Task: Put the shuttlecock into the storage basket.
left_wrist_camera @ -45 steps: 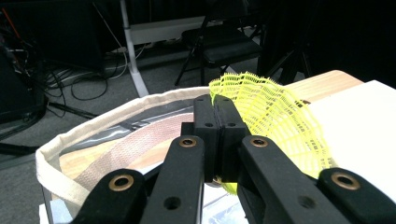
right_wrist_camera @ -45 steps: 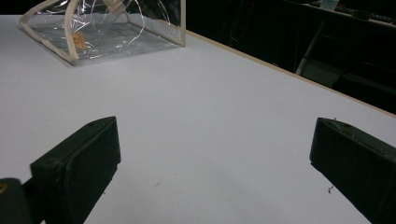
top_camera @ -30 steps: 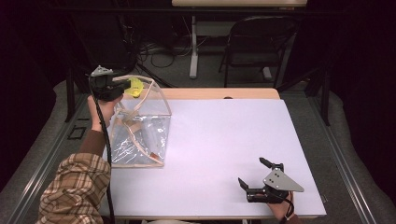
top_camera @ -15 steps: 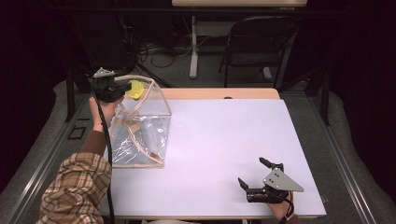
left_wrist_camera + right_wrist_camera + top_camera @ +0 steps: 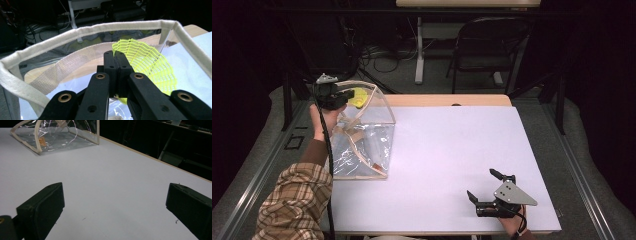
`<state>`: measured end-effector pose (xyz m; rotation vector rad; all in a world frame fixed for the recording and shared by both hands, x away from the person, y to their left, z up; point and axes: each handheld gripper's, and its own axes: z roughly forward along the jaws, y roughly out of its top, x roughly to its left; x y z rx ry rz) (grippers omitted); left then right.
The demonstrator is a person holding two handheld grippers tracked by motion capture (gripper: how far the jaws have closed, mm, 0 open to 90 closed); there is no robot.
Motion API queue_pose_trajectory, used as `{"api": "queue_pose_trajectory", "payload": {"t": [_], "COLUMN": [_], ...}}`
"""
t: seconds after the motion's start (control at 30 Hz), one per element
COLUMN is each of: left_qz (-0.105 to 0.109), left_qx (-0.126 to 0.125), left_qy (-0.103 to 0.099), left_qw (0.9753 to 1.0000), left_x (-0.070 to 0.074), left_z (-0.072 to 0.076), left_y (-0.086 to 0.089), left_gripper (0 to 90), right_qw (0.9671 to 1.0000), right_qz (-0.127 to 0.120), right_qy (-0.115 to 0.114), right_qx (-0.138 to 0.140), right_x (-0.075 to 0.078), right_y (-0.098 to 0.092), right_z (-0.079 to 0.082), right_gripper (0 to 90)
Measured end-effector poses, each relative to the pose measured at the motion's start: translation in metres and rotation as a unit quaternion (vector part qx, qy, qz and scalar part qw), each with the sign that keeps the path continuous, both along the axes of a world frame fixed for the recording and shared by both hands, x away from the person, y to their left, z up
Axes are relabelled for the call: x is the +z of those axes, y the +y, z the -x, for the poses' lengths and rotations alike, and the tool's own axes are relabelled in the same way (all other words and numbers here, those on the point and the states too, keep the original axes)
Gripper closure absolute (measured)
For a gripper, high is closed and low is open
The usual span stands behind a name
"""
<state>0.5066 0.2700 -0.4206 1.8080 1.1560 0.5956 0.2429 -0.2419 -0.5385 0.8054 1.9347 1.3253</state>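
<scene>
A clear plastic bag (image 5: 362,142) with cream fabric edging stands on the table's left side. My left gripper (image 5: 346,95) is held over its open top, shut on a yellow mesh piece (image 5: 357,96). In the left gripper view the jaws press together on the yellow mesh piece (image 5: 147,62), inside the bag's cream rim (image 5: 82,30). My right gripper (image 5: 482,186) rests near the table's front right edge, open with nothing between its fingers. From the right gripper view the clear bag (image 5: 57,135) lies far off at the upper left.
The white tabletop (image 5: 452,150) stretches between the bag and the right gripper. A wooden strip (image 5: 447,100) borders the far edge. A dark folding chair (image 5: 492,45) and a desk leg (image 5: 419,50) stand behind the table. A plaid sleeve (image 5: 294,200) comes in at the lower left.
The left gripper with the yellow mesh has shifted slightly, staying over the bag's opening. The right gripper has not moved.
</scene>
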Motion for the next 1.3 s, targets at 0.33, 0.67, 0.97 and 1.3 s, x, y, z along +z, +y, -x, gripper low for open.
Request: {"api": "queue_pose_trajectory", "payload": {"t": [0.33,0.67,0.97,1.3], "left_qz": [-0.001,-0.004,-0.007,-0.009], "left_qx": [0.007,0.013,0.018,0.021], "left_qy": [0.012,0.019,0.024,0.031], "left_qw": [0.9999,0.9997,0.9995,0.9993], "left_x": [-0.007,-0.011,-0.015,-0.020], "left_z": [-0.004,-0.006,-0.008,-0.010], "left_y": [0.001,0.001,0.001,0.001], "left_gripper": [89.5,89.2,89.1,88.9], "right_qw": [1.0000,1.0000,1.0000,1.0000], "right_qz": [0.000,0.000,0.000,0.000], "right_qy": [0.000,0.001,0.001,0.001], "right_qx": [0.000,0.001,0.000,0.000], "right_x": [0.000,0.000,0.000,0.000], "right_y": [0.000,0.000,0.000,0.000], "right_z": [0.000,0.000,0.000,0.000], "right_gripper": [1.3,1.3,1.4,1.4]}}
